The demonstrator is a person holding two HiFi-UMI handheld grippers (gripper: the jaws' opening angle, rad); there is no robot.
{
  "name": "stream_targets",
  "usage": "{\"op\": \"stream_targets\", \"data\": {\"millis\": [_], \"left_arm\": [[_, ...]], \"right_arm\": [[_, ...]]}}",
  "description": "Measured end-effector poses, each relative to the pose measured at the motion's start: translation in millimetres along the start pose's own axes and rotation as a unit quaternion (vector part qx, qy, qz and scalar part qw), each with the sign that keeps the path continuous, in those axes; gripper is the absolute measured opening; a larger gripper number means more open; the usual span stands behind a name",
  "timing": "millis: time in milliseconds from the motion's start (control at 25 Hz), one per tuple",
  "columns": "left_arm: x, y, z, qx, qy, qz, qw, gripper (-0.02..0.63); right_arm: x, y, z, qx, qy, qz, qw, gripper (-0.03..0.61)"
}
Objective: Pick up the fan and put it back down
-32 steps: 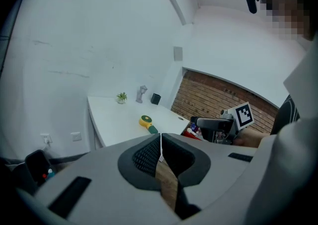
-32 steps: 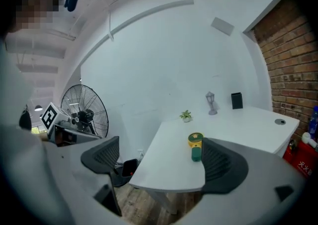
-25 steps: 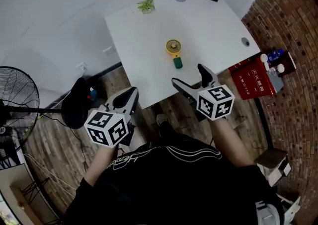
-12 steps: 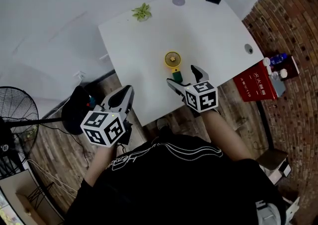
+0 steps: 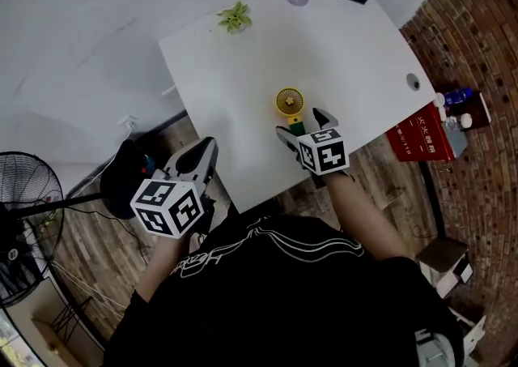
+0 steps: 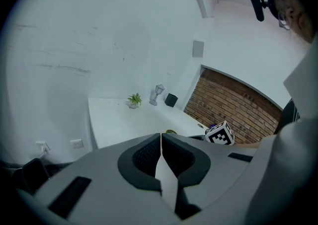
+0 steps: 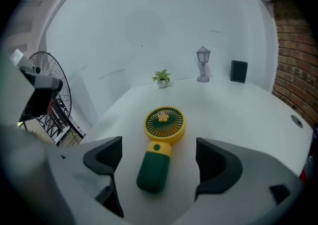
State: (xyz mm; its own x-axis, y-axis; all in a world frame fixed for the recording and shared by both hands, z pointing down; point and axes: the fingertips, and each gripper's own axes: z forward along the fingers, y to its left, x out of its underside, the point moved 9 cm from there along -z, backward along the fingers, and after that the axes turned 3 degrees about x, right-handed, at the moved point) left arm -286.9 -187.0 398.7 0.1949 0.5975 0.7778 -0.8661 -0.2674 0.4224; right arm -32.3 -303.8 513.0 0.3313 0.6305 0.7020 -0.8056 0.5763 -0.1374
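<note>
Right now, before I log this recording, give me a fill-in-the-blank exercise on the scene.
The handheld fan lies on the white table, its handle coloured ____.
The right gripper has its jaws ____, one each side of that handle.
The left gripper has its jaws ____.
Missing: green; open; shut.

The fan [image 7: 159, 147] lies flat on the white table [image 5: 243, 74], near its front edge. Its round yellow head has a grille with a small flower at the centre and points away. The dark green handle points toward that edge.
</note>
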Motion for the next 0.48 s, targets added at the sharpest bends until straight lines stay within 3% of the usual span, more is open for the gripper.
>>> {"op": "stream_targets", "data": {"millis": [280, 480], "left_arm": [[-19.0, 29.3, 3.4, 0.001, 0.019, 0.014, 0.9997, 0.035], [-16.7, 42.4, 4.5, 0.009, 0.033, 0.007, 0.9994, 0.035]], "right_arm": [[2.3, 2.9, 13.0, 0.033, 0.022, 0.010, 0.999, 0.453], [0.9, 6.5, 20.6, 0.053, 0.040, 0.005, 0.998, 0.390]]}}
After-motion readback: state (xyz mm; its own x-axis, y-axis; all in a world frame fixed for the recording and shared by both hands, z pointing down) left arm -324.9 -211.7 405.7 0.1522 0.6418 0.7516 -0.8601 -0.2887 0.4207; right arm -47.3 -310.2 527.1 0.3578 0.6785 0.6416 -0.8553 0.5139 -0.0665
